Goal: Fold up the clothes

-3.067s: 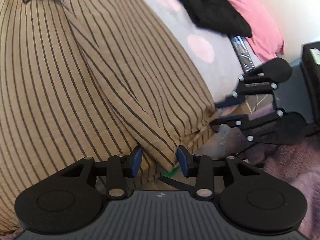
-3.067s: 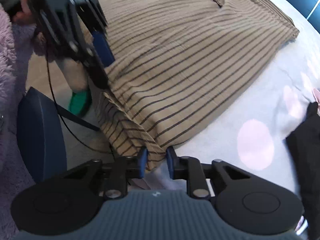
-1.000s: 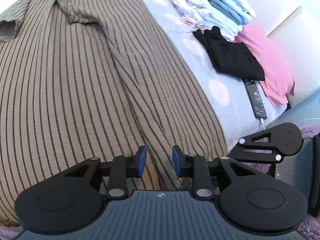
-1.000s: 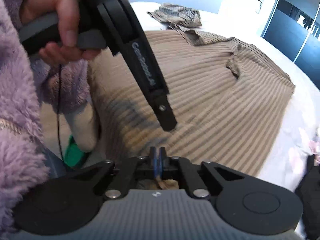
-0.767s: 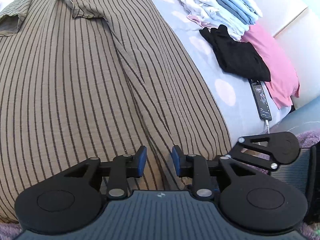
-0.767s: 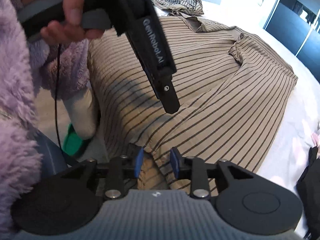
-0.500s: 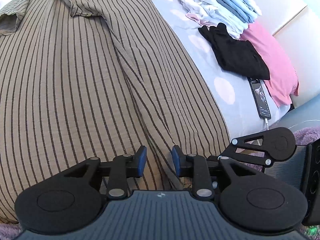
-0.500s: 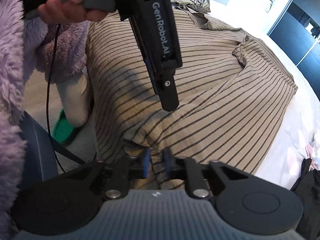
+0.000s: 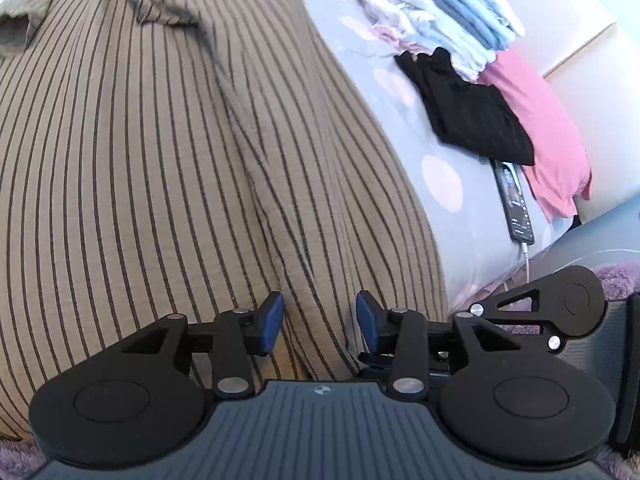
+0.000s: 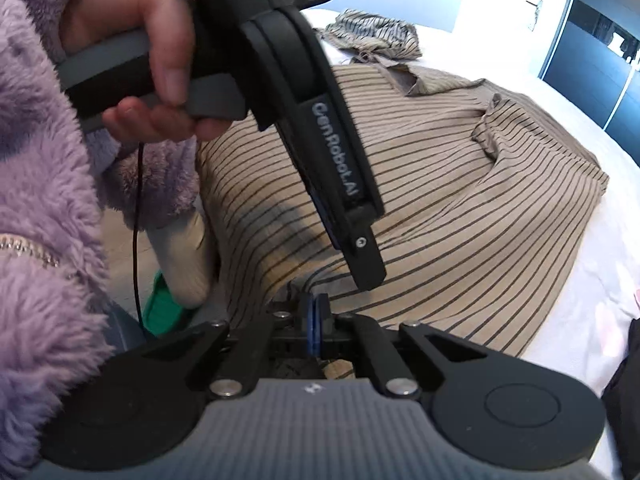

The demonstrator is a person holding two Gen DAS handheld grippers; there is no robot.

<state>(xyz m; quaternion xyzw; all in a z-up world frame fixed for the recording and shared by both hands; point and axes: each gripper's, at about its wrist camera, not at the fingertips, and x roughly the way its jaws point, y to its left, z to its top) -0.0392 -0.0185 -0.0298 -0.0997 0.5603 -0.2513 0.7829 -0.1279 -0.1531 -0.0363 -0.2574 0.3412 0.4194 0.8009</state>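
Two tools on crinkled striped tan shirt (image 9: 168, 168): right tool (image 10: 315, 322) pinching its hem, left tool (image 9: 320, 322) just widened, gripping nothing.

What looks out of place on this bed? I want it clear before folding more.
A phone, plugged into a white cable, lies on the bedsheet beside the black garment and could get buried. At the far end, the striped shirt has one part bunched up instead of flat.
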